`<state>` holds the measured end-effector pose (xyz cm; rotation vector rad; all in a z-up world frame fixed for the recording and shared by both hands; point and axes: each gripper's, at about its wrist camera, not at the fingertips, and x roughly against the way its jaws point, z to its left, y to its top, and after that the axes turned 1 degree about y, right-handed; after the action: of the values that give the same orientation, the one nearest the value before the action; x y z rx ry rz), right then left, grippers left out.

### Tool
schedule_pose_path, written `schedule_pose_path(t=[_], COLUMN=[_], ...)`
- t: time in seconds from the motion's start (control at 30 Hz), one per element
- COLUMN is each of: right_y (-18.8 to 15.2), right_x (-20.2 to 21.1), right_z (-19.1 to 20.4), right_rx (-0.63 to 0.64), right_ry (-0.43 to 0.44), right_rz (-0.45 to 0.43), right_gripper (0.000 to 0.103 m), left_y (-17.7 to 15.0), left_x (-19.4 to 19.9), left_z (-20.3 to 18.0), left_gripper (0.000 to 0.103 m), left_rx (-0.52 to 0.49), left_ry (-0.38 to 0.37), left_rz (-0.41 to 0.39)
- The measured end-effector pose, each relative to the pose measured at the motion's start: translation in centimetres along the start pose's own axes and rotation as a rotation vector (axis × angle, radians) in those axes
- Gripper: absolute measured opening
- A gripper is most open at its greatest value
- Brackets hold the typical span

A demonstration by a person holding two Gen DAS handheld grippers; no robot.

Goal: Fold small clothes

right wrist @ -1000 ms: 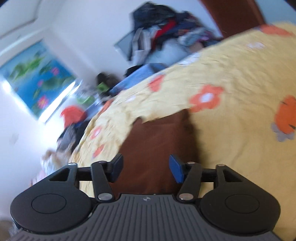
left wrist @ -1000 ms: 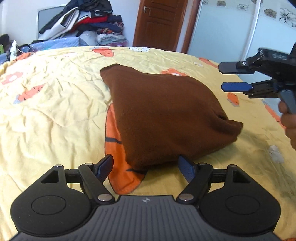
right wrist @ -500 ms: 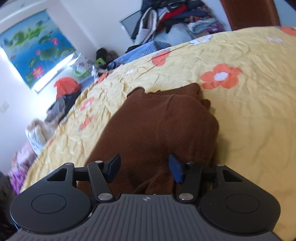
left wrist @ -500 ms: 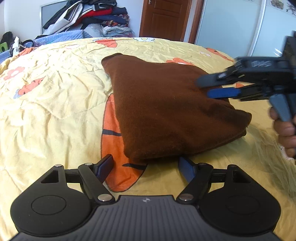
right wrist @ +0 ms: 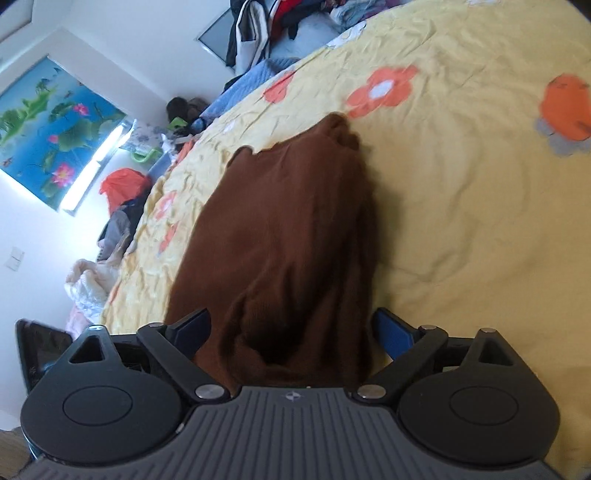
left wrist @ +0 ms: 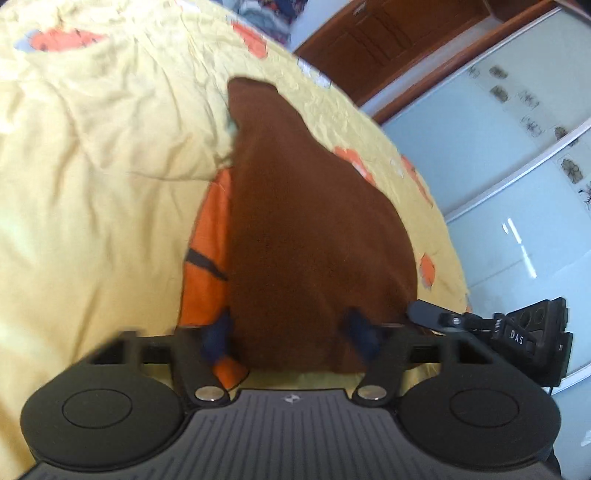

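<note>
A folded brown garment [left wrist: 306,236] lies on the yellow flowered bedspread [left wrist: 92,206]. My left gripper [left wrist: 290,334] is open, its blue-padded fingers straddling the garment's near edge. The right gripper's body [left wrist: 517,332] shows at the right, beside the garment's corner. In the right wrist view the same brown garment [right wrist: 288,240] runs away from me, and my right gripper [right wrist: 291,330] is open with the garment's near end between its fingers. Neither gripper is closed on the cloth.
A heap of clothes [right wrist: 280,22] sits at the far side of the bed. More laundry and a red item [right wrist: 123,184] lie on the floor below a window. A wooden door [left wrist: 388,40] and sliding wardrobe panels [left wrist: 517,166] stand beyond the bed.
Both grippers have dropped and moved in onto the garment's edges, each now straddling the cloth. The right gripper's jaws have widened. The garment itself lies as before.
</note>
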<state>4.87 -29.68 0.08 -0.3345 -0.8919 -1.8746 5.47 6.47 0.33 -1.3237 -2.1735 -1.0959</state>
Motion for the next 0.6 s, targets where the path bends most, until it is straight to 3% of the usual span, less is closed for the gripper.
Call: schedule_pose_path(t=[0.03,0.07,0.13,0.2,0.3,0.37,0.43,0.47,0.5,0.6], right_y=[0.1,0.1,-0.3,-1.0,-2.9,-3.0,-1.8,-1.0,-0.3,2.3], right_x=[-0.4,-0.9,-1.1,-0.3,0.0,0.4,0.9,1.7,2.8,4.2], right_z=[0.3,0.4,0.8,1.2,1.3,1.0,1.2,1.6,2.1,4.3], right_rx=[-0.001,0.003,0.035,0.069,0.091,0.071,0.035,0.042,0.058,0.114], right_ry=[0.002,-0.01,-0.022,0.003,0.016,0.047,0.037,0.017,-0.003,-0.021], right_rz=[0.014,0.041,0.062,0.087,0.11,0.083,0.065,0.013,-0.057,-0.171], right_gripper=[0.061,0.046,0.037,0.036,0.036,0.053,0.07,0.074,0.075,0.075], left_y=[0.2,0.3,0.1,-0.7,-1.9,-2.5,-3.2,-3.6,-4.2,-5.7], left_x=[-0.4,-0.5,0.6,2.1,2.0,2.3,3.6,4.3,5.2,6.4], left_z=[-0.2,-0.4,-1.1,-2.0,-2.0,-2.0,-2.6,-3.0,-3.6,-5.6], left_gripper=[0.026,0.021,0.016,0.016,0.021,0.028,0.048,0.064,0.069,0.069], left_rx=[-0.005,-0.009,-0.054,-0.146,-0.233,-0.253,-0.269,-0.291,-0.323,-0.443], left_ry=[0.022,0.032,0.057,0.078,0.133,0.147,0.195,0.234,0.261,0.242], left_rz=[0.016,0.034,0.021,-0.001,0.019,-0.008,-0.054,-0.098,-0.156,-0.252])
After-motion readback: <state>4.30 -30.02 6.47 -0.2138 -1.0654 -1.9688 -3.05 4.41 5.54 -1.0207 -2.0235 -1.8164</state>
